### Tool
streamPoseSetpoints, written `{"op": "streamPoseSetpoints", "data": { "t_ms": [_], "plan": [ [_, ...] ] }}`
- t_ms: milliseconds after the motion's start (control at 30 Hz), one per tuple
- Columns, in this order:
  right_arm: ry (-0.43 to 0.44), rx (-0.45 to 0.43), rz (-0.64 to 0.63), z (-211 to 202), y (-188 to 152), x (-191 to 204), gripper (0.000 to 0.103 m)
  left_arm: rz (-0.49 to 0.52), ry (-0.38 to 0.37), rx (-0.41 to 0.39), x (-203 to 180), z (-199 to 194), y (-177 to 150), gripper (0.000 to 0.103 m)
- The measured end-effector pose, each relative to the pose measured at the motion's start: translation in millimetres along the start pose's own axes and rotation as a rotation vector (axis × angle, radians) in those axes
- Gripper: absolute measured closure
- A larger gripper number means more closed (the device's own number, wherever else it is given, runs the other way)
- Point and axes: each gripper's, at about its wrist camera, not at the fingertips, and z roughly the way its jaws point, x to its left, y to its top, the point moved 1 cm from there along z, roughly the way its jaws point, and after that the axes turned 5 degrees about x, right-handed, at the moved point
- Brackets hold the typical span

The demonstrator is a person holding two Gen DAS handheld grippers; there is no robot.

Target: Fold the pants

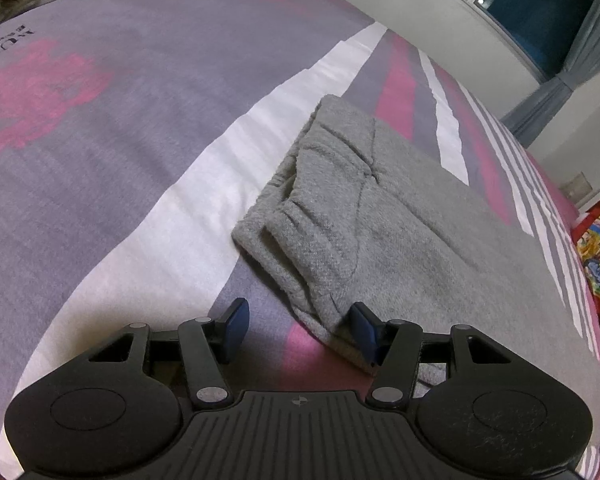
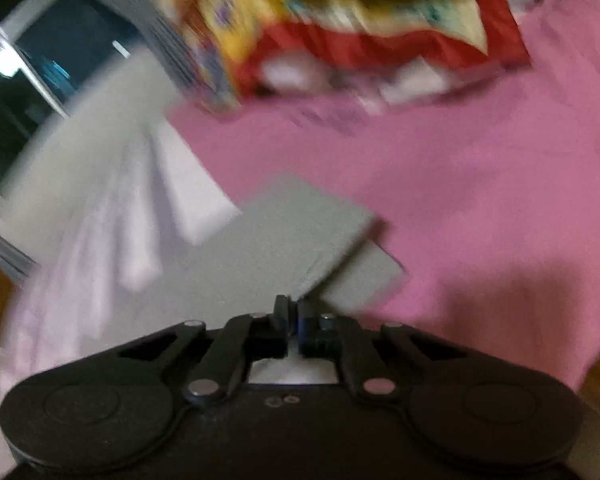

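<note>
Pants (image 1: 380,216), grey, lie flat on the striped bedsheet (image 1: 120,140), center-right of frame. Left gripper (image 1: 300,330) jaws spread wide at the waistband edge. Right gripper (image 2: 291,320) pinched on a leg hem, blurred. Colourful pillow (image 2: 340,20) at top.

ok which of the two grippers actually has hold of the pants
The right gripper: its fingers are pinched shut on a corner of the grey pants. The left gripper is open, its fingers spread at the waistband edge, gripping nothing.

Grey, pink and white striped bedspread (image 1: 148,128); colourful red-bordered cloth (image 2: 340,12); dark window (image 1: 540,4); grey curtain (image 1: 548,100)
</note>
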Motion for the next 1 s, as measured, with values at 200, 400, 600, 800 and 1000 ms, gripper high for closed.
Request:
{"op": "streamPoseSetpoints", "data": {
  "t_ms": [200, 400, 600, 800, 1000],
  "plan": [
    [0.152, -0.195, -0.261, -52, -14, 80, 0.081, 0.021, -0.004, -0.136, -6, -30, -8, 0.047],
    [0.522, 0.043, -0.665, 4, -52, 253, 0.047, -0.064, -0.053, -0.162, 10, -25, -3, 0.047],
    [0.661, 0.263, -0.943, 92, -111, 404, 0.051, -0.076, -0.087, -0.144, 17, -10, 7, 0.047],
    [0.620, 0.400, -1.014, 163, -137, 460, 0.050, -0.086, -0.144, -0.114, 24, 3, 9, 0.047],
    [0.743, 0.573, -1.096, 167, -142, 459, 0.090, -0.053, -0.178, -0.130, 26, 1, 6, 0.057]
  ]
}}
